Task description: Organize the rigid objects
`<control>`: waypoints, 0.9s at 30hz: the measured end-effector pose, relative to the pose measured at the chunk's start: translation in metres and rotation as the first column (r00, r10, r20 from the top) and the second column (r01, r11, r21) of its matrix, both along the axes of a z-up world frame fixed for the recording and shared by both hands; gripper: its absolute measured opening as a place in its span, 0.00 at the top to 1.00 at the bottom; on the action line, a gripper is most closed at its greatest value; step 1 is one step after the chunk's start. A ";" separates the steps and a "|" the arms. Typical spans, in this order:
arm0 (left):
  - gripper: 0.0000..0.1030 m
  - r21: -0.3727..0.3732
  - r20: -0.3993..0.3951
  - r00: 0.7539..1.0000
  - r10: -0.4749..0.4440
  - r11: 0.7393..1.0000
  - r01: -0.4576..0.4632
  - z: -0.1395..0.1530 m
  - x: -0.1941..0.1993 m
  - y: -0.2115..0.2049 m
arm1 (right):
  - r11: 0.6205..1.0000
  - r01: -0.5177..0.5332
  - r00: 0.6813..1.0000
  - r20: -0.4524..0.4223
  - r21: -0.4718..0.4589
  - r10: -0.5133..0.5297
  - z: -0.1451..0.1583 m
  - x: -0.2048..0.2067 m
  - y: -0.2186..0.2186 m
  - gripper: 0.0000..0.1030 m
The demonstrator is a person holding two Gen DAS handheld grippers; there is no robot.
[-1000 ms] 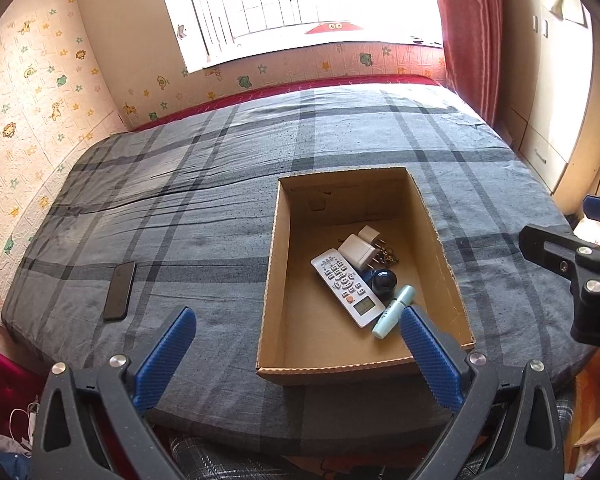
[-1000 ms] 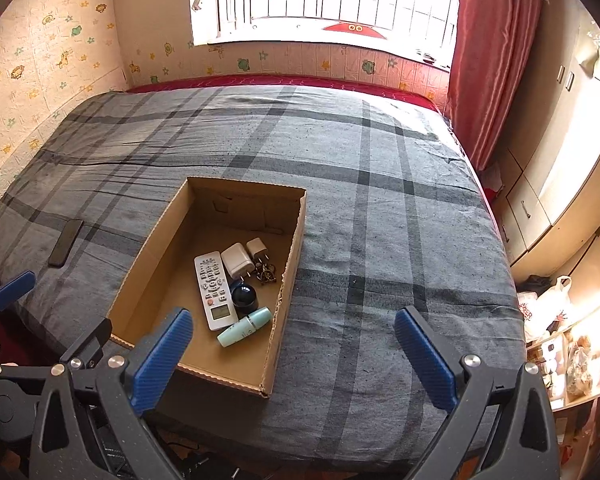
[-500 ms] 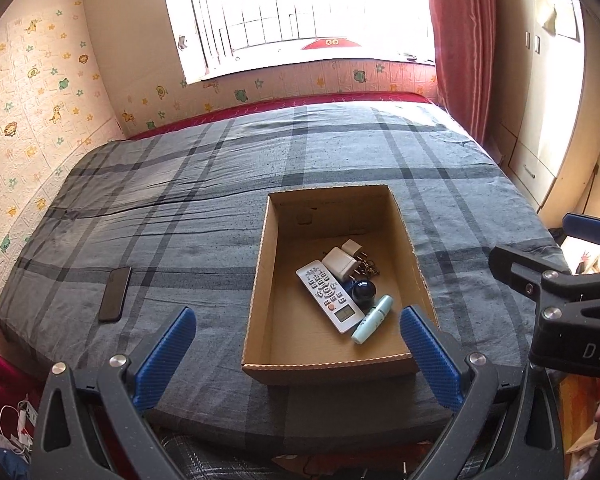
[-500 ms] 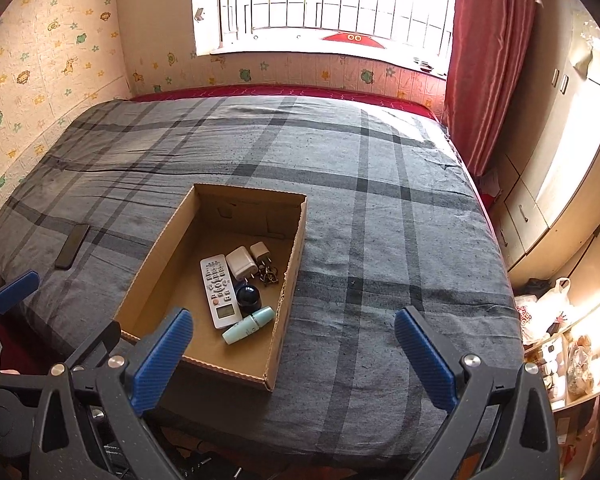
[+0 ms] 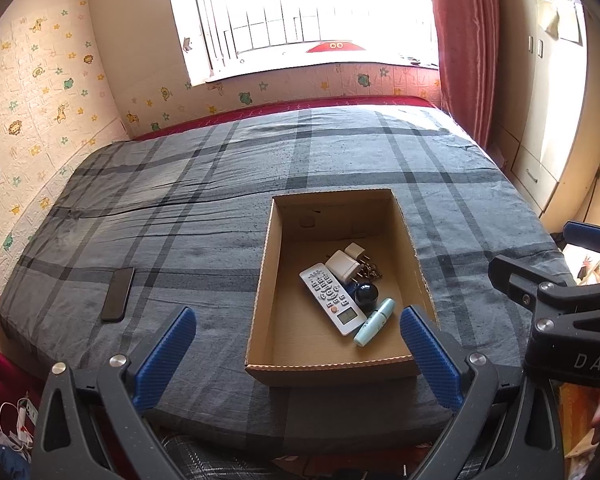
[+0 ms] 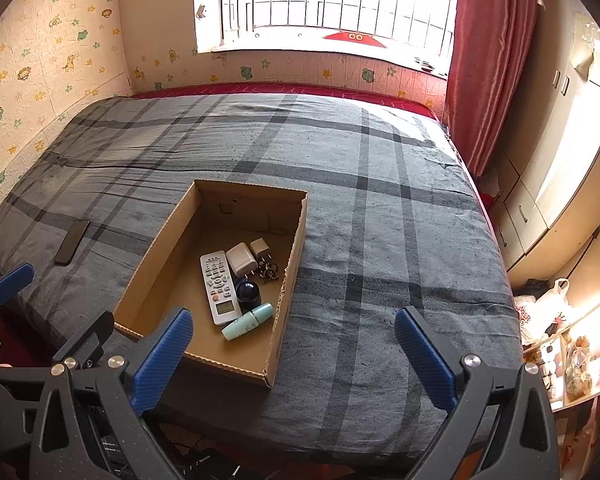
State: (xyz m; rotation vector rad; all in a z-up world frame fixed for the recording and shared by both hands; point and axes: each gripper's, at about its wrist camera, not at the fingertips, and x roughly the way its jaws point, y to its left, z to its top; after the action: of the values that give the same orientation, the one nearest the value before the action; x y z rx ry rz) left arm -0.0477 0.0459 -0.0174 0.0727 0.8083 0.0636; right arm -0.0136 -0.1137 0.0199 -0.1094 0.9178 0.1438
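Observation:
An open cardboard box (image 5: 268, 264) (image 6: 156, 248) lies on the bed. In it are a white remote (image 5: 333, 300) (image 6: 218, 287), two white chargers (image 5: 343, 266) (image 6: 242, 259), a dark round object (image 5: 366, 293) (image 6: 248, 292), a light green tube (image 5: 374, 322) (image 6: 248, 321) and keys (image 6: 269, 271). A black phone (image 5: 118, 294) (image 6: 72, 242) lies on the blanket left of the box. My left gripper (image 5: 298, 354) is open and empty, above the bed's near edge. My right gripper (image 6: 294, 354) is open and empty, right of the box's near corner.
The grey plaid blanket (image 5: 180, 208) covers the whole bed. A window (image 5: 300, 12) and red curtain (image 5: 464, 40) are at the far side. Cabinets (image 6: 540, 184) and bags (image 6: 540, 312) stand to the right. Wallpapered wall runs along the left.
Both grippers have pulled back and up from the bed, so the box looks smaller and farther. The jaws stay open. Nothing on the bed moved.

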 end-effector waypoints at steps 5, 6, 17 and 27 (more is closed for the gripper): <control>0.00 0.000 0.000 1.000 0.000 1.000 0.000 0.000 0.000 0.000 | 1.000 0.000 1.000 0.000 0.000 0.000 0.000 0.000 0.000 0.00; 0.00 0.000 0.000 1.000 0.000 1.000 0.000 0.000 0.000 0.000 | 1.000 -0.001 1.000 0.001 -0.001 0.001 0.000 0.000 0.000 0.00; 0.00 -0.003 -0.006 1.000 0.000 1.000 0.000 -0.002 -0.001 0.001 | 1.000 -0.001 1.000 -0.002 0.000 0.001 -0.001 -0.001 0.001 0.00; 0.00 0.002 -0.007 1.000 -0.004 1.000 0.004 -0.002 -0.003 0.002 | 1.000 -0.002 1.000 0.003 -0.007 0.002 -0.002 -0.003 0.002 0.00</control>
State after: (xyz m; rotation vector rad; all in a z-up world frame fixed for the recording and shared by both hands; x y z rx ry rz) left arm -0.0511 0.0476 -0.0190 0.0762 0.8149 0.0600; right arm -0.0163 -0.1119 0.0178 -0.1172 0.9153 0.1420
